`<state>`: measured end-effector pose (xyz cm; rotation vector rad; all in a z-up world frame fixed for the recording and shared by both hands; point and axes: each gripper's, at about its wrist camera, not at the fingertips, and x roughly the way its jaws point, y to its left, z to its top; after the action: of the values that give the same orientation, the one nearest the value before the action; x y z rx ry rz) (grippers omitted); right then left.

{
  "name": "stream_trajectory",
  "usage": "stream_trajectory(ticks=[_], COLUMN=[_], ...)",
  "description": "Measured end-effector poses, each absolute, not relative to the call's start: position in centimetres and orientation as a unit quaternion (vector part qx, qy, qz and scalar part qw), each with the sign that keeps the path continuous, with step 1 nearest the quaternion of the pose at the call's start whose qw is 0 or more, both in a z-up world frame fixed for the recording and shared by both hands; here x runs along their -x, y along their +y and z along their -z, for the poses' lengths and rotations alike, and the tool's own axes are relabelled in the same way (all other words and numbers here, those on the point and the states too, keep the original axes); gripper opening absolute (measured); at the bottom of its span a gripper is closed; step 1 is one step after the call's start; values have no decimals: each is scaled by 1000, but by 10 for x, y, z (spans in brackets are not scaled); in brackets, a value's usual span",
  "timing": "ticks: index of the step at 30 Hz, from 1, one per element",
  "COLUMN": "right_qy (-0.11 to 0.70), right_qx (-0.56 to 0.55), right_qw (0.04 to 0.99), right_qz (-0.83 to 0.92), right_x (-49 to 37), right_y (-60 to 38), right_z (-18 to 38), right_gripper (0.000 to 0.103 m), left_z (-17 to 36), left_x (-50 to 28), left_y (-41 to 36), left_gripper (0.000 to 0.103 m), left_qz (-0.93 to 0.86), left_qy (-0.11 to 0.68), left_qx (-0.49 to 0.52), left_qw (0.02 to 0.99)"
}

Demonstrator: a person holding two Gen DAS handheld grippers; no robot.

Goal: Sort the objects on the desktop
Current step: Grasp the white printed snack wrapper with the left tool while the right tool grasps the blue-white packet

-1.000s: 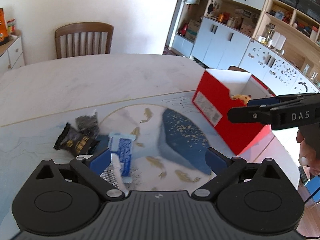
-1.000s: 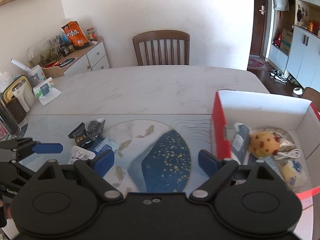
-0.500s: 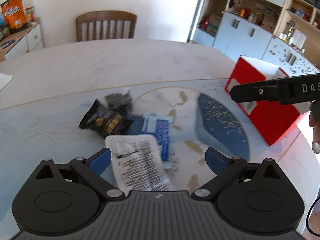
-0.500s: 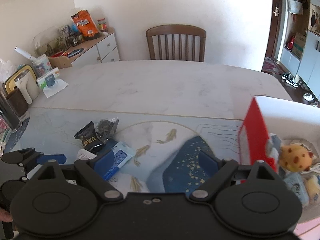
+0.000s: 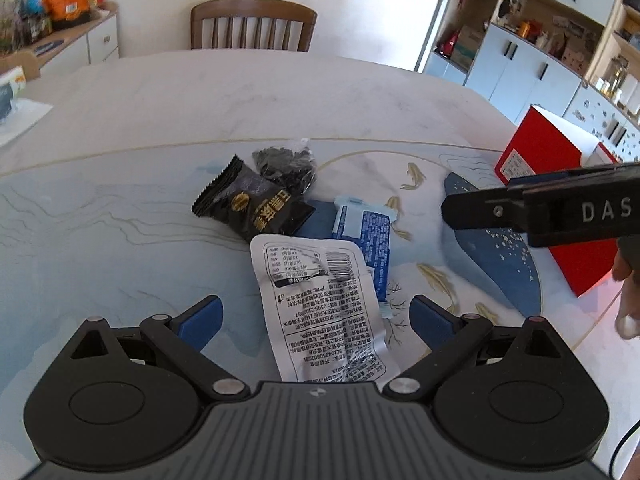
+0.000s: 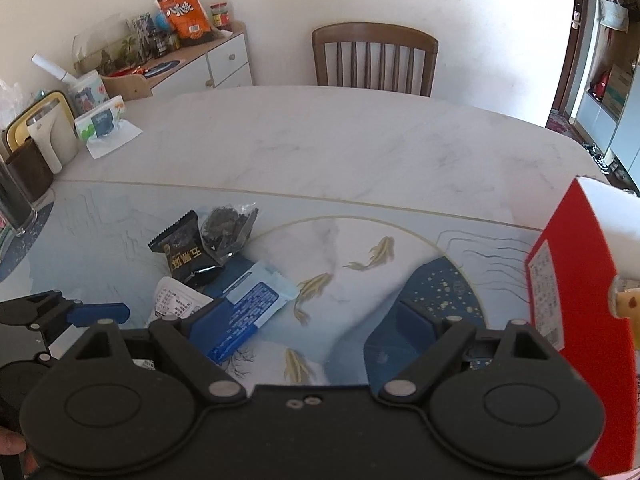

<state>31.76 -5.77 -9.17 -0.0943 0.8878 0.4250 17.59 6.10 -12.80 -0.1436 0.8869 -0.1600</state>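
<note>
Glossy crinkled plastic packets (image 5: 320,304); smooth marble-look table (image 5: 240,96); wooden chair (image 5: 253,24).

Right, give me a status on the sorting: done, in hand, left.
Done: the red box already holds at least one item, a yellow toy showing at its edge. In hand: nothing; the left gripper is open over the white packet and the right gripper is open and empty. Left: the white packet, blue packet, black snack packet and clear bag of dark pieces lie on the table.
</note>
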Motion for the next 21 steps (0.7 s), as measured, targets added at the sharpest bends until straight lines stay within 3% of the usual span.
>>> stream_trajectory(ticks=[7,18,21], right_qy=[431,446,453], right_qx=[47,41,30], right_qw=[878,872,870], right_qz=[-203,-197,-191], right_x=[-319,-329,-337], right_y=[-53,-37,-28], right_z=[96,107,113], right_gripper=[89,84,83], left_z=[129,130,130], left_x=[-176,-176,-176], left_y=[65,69,69], left_gripper=[96,66,66], left_qz=[81,98,101], left_qy=[426,428,427], left_qx=[79,93,94], left_qw=[898,894,894])
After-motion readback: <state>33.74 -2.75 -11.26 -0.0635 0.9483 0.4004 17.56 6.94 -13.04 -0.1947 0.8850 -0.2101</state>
